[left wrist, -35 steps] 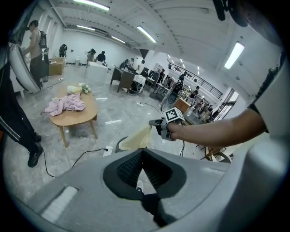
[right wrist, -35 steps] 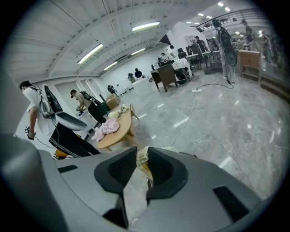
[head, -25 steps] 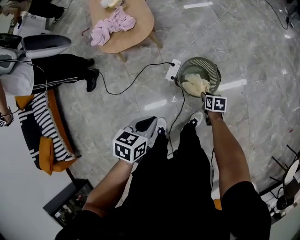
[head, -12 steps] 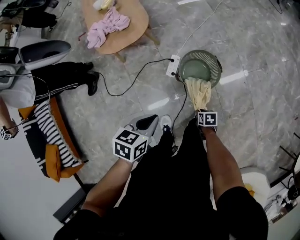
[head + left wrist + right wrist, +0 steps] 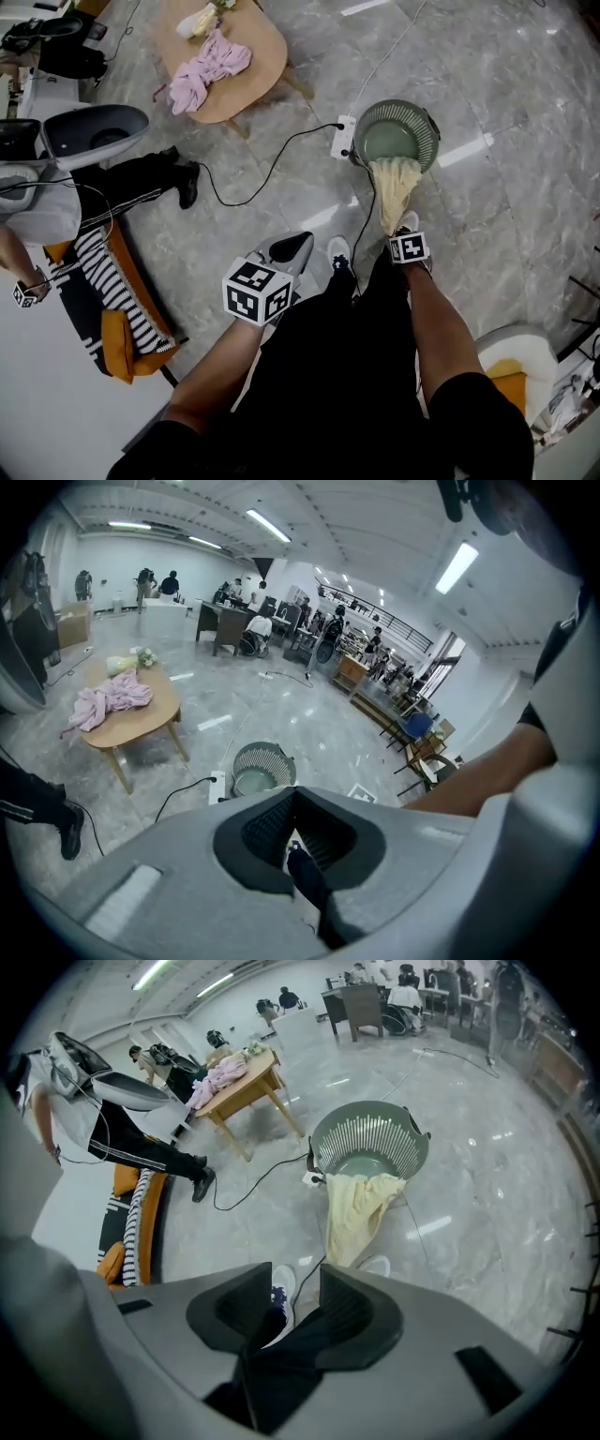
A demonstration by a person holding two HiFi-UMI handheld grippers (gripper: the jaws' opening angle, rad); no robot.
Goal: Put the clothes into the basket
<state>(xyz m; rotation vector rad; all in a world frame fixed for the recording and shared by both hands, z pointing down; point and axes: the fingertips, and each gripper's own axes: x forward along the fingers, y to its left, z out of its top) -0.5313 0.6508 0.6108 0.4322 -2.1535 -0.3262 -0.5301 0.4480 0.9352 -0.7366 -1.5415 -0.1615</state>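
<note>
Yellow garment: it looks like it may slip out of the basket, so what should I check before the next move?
1. Yellow garment fully inside the basket: not ok; it hangs over the rim, mostly outside.
2. Basket upright: ok.
3. Right gripper free to regrasp: ok; jaws apart, nothing between them.
4. Left gripper free: ok; jaws together, holding nothing.
5. All clothes collected: not ok; pink clothes lie on the table.
6. Power strip apart from the basket: cannot tell; it lies close beside it.
</note>
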